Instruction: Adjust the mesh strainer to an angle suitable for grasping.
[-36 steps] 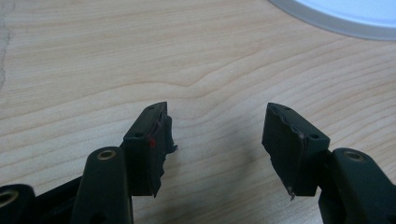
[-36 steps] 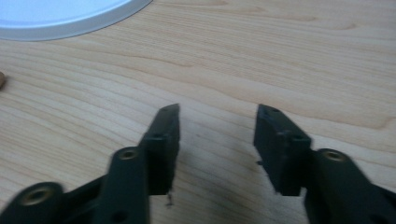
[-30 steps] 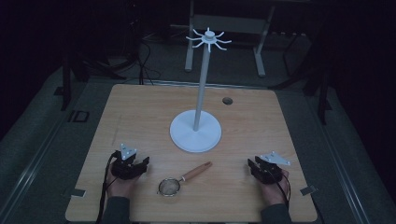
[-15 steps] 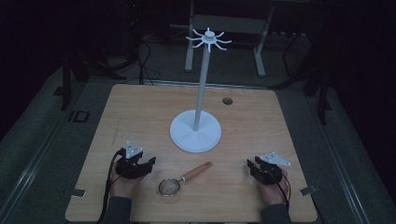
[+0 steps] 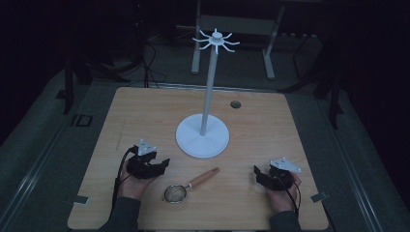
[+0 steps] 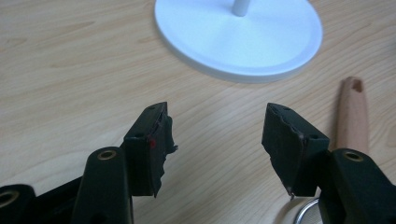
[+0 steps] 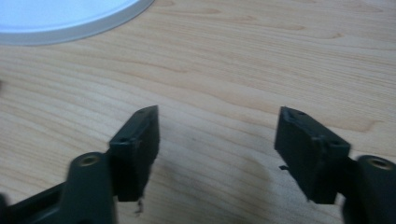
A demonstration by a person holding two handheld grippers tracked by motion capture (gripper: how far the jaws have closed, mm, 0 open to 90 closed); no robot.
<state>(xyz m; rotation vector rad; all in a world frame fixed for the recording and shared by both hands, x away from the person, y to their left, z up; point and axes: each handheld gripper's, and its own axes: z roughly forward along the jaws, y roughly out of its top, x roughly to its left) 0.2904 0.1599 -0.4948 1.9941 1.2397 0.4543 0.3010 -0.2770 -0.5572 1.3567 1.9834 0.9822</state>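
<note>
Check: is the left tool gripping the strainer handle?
No. The left tool is open over bare table, with the strainer handle lying outside its jaws.

Dim room. Pale wooden surface (image 5: 145, 111) on grey floor (image 5: 43, 145); white metal frame (image 5: 232, 24) and dark cables (image 5: 150, 58) at far side.

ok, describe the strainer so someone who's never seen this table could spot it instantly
Start at the white stand in the middle of the wooden table, then look toward the near edge. The strainer lies flat there between the two grippers, nearer the left gripper. It is the only thing with a round mesh bowl and wooden handle.
</note>
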